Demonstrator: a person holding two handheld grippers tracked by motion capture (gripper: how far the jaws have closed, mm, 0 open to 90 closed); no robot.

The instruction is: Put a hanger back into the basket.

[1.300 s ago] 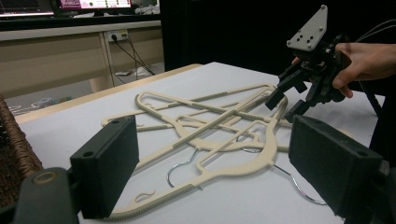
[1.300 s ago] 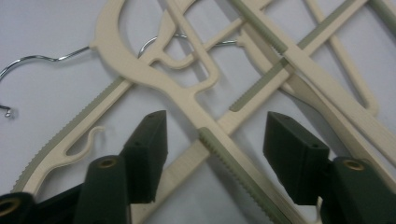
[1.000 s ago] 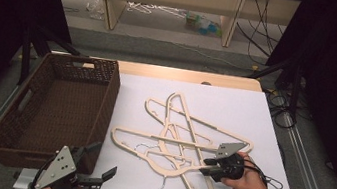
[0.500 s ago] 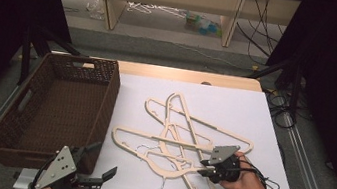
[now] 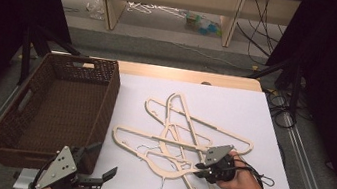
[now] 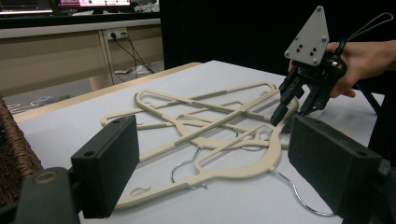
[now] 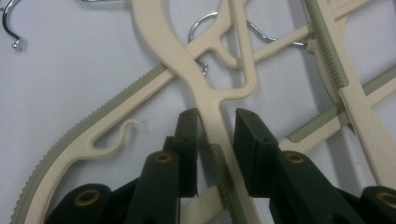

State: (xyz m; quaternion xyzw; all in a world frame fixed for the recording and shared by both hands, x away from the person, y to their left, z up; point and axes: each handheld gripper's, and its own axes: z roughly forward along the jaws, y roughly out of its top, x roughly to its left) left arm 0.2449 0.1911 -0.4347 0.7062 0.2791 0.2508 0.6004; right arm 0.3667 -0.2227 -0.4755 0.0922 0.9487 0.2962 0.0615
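The right gripper (image 7: 215, 140) has just been closing its jaws around one arm of a cream plastic hanger (image 7: 212, 100), with a small gap on one side. This hanger lies in a pile of hangers (image 5: 177, 126) on the white desk (image 5: 235, 104). The left gripper (image 5: 94, 172) hovers open, holding nothing, beside the wicker basket (image 5: 103, 110).

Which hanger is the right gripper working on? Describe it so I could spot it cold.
On the white table sheet, right of the wicker basket, lies a tangle of cream plastic hangers. It is the hanger nearest the person, its arm between the right gripper jaws, which have just been closing.
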